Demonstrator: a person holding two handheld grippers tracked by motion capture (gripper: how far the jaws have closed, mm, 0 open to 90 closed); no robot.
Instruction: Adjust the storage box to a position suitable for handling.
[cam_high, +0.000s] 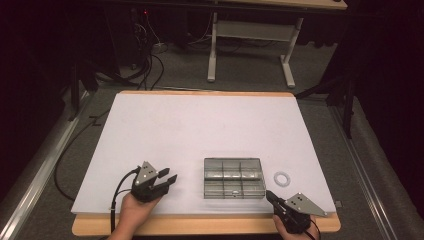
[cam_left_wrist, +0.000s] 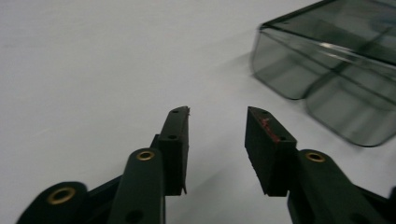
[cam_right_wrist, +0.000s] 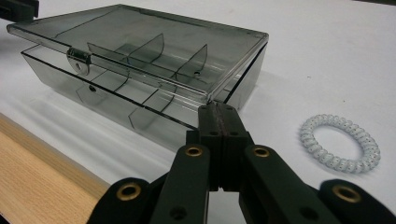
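A smoky clear plastic compartment box (cam_high: 233, 178) lies on the white table sheet near the front, its lid down and its latch (cam_right_wrist: 78, 60) facing the front edge. A white spiral hair tie (cam_high: 282, 177) lies just right of the box (cam_right_wrist: 144, 79), flat on the sheet (cam_right_wrist: 341, 142). My left gripper (cam_high: 170, 180) rests left of the box (cam_left_wrist: 336, 79), open with nothing between its pads (cam_left_wrist: 217, 140). My right gripper (cam_high: 270, 196) sits at the box's near right corner, its jaws pressed together and empty (cam_right_wrist: 219, 112).
The white sheet (cam_high: 200, 125) covers a wooden table (cam_high: 200, 225) whose bare edge runs along the front. Beyond the table stand a white desk frame (cam_high: 250, 45) and dark cables (cam_high: 145, 65) on the floor.
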